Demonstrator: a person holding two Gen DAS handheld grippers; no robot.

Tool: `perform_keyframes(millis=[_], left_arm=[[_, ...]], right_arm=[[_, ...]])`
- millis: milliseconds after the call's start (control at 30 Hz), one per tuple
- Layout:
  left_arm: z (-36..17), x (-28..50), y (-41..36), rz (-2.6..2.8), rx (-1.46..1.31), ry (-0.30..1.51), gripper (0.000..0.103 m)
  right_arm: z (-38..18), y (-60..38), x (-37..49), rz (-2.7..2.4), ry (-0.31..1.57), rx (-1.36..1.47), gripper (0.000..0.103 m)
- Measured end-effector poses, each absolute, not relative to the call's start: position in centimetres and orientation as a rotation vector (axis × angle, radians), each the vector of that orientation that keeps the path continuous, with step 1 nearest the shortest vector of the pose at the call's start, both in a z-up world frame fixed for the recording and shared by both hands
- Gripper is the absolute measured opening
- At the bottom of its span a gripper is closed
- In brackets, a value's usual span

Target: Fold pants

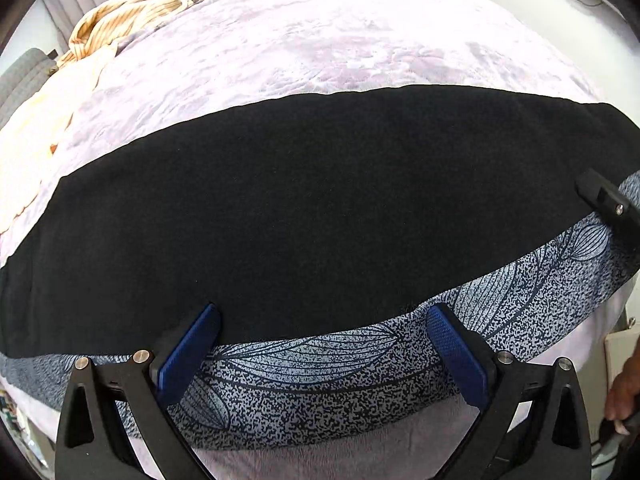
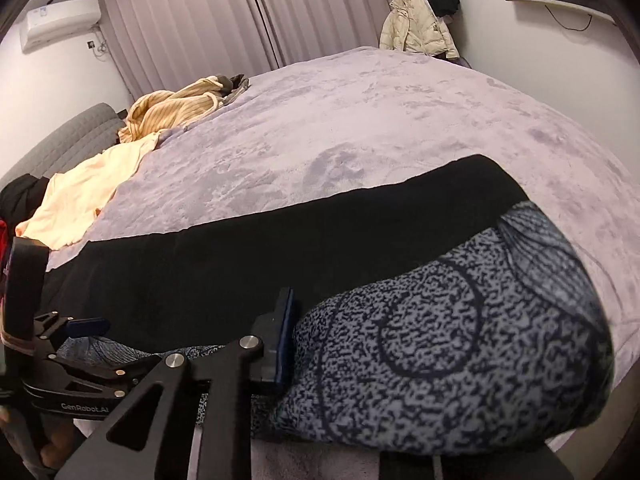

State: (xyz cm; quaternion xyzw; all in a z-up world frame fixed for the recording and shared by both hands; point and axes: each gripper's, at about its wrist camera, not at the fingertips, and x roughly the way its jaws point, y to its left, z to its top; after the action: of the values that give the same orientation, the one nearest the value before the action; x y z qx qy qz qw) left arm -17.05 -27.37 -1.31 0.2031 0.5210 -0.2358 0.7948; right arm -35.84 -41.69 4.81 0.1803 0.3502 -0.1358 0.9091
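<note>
We see the pants [image 1: 304, 200] lying flat across the lilac bed [image 1: 340, 40], our left gripper [image 1: 320, 344] spread wide at their near edge, while our right gripper [image 2: 296, 344] seemingly pinches the patterned fabric, though its far finger is hidden.

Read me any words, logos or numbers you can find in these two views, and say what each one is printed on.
"GenRobot.AI": pale lettering on the black frame of the left claw, seen at the lower left of the right wrist view.
Air conditioner on the wall: a small sticker on its front, too small and blurred to read.
Pants: no label visible; the patterned side shows only leaf line drawings, no lettering.
Left wrist view: no readable text.
</note>
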Motion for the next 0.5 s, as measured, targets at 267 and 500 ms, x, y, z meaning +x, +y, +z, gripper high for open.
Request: perform_keyframes(millis=[267, 500], left_arm=[[3.4, -18.0, -24.5, -0.59, 0.317, 1.095, 0.103], [7.6, -10.8, -14.0, -0.555, 0.006, 1.085, 0.103]], right_arm=[[12.4, -35.8, -34.9, -0.284, 0.607, 0.157, 0.015], [16.2, -24.8, -30.5, -0.219, 0.522, -0.18, 0.014]])
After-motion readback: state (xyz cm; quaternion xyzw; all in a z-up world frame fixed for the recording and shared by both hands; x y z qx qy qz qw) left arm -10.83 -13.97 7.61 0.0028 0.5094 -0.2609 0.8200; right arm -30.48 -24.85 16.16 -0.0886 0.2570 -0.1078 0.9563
